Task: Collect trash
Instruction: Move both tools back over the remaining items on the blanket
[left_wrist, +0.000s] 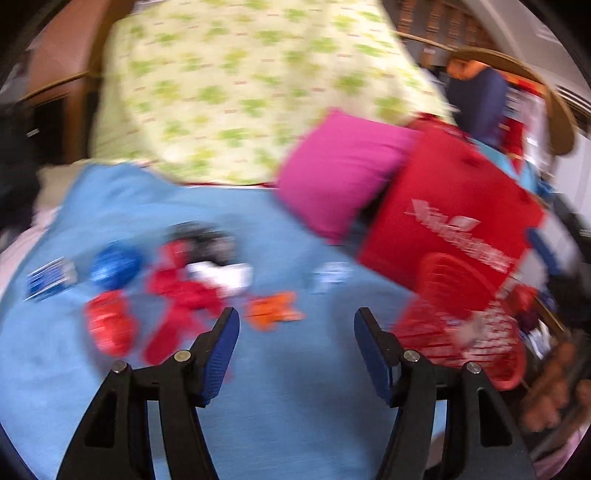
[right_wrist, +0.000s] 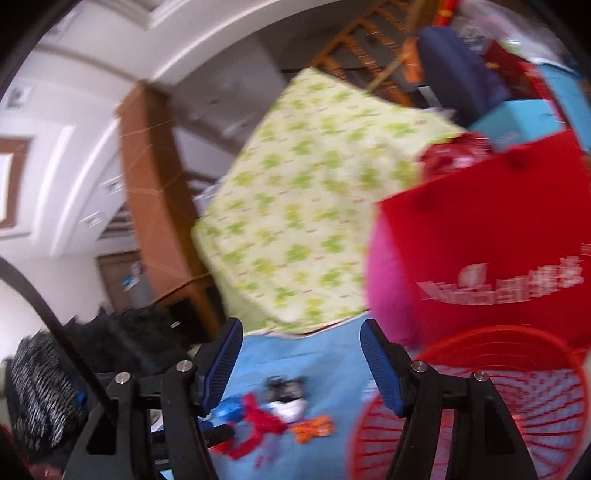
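Both views are blurred. Several crumpled wrappers lie on a blue bed sheet (left_wrist: 295, 424): a red wrapper (left_wrist: 177, 295), a blue one (left_wrist: 114, 266), a white-and-black one (left_wrist: 218, 266), an orange one (left_wrist: 275, 310) and a small pale one (left_wrist: 330, 275). My left gripper (left_wrist: 297, 332) hangs open above the sheet, just this side of the orange wrapper, with nothing between its fingers. A red mesh basket (left_wrist: 461, 339) stands to its right. My right gripper (right_wrist: 301, 350) is open and empty, held high; the wrappers (right_wrist: 277, 410) lie below it and the red basket (right_wrist: 480, 406) is at lower right.
A green-patterned folded quilt (left_wrist: 240, 92) rests at the back, a pink pillow (left_wrist: 340, 170) and a red printed bag (left_wrist: 450, 221) to its right. Wooden bed frame and stacked boxes (right_wrist: 517, 92) stand behind. Dark knit clothing (right_wrist: 44, 387) lies at the left.
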